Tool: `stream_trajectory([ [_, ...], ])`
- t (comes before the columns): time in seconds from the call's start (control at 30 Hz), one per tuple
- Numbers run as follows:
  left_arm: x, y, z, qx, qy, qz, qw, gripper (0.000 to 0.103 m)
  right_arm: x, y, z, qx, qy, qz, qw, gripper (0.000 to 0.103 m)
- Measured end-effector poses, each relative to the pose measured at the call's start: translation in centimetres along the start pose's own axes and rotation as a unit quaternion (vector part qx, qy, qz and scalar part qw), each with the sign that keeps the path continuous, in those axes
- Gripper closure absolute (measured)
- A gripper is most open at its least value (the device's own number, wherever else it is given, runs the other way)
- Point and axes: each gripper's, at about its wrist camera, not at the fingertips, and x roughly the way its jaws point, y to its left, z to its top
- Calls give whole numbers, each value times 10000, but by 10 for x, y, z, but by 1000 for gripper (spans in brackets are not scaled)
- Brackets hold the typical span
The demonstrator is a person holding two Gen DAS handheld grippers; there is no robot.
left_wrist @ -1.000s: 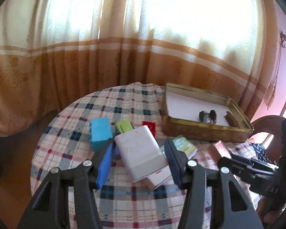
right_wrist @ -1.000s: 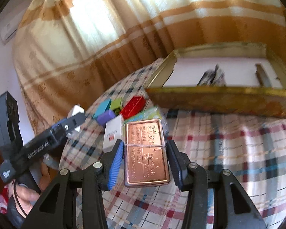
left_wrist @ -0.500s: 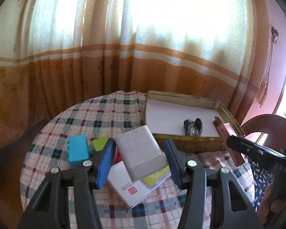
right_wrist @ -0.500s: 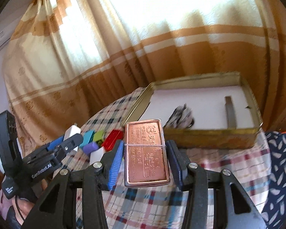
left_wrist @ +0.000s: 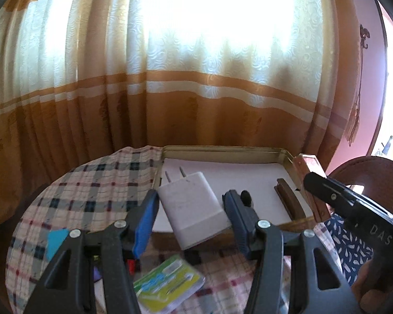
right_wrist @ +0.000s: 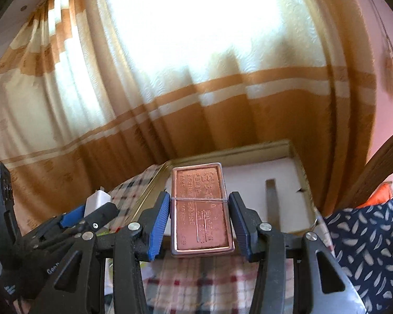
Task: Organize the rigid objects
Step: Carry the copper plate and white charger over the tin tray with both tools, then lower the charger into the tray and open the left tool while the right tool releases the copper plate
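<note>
My left gripper (left_wrist: pixel 190 216) is shut on a white plug charger (left_wrist: pixel 194 209), prongs forward, held above the near rim of the gold tray (left_wrist: pixel 222 150). My right gripper (right_wrist: pixel 198 216) is shut on a copper-coloured flat tin (right_wrist: pixel 200 206), held above the near edge of the same tray (right_wrist: pixel 249 149). The tin's edge also shows in the left wrist view (left_wrist: pixel 307 164). A brown bar (left_wrist: pixel 287 198) lies in the tray on its white liner; it also shows in the right wrist view (right_wrist: pixel 272 204). A dark object (left_wrist: pixel 245 196) in the tray is mostly hidden behind my left finger.
On the plaid tablecloth (left_wrist: pixel 97 183) below lie a green-and-yellow packet (left_wrist: pixel 167 287), a blue block (left_wrist: pixel 56 242) and small red and purple pieces, partly hidden by my gripper. A wooden chair back (left_wrist: pixel 366 170) stands at the right. Curtains hang behind the table.
Both grippers have risen and moved forward toward the tray, still holding the charger and the tin. The items on the table have slid down and out of view.
</note>
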Motion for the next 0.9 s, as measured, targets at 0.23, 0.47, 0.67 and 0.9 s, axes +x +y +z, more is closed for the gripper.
stream_trajectory([
  [0.23,34,-10,6,-93,163,-34,9998,50,18,-13,9,197,-234,-448,9985,54],
  [0.47,62,-13,7,-157,296,-29,9994,50,34,-9,3,8,-526,-942,9942,54],
  [0.67,81,-17,8,-195,351,13,9992,50,47,-7,3,-199,-758,-1353,9877,54],
  [0.9,93,-16,2,-179,367,21,9992,50,58,-6,0,-473,-782,-1599,9829,54],
])
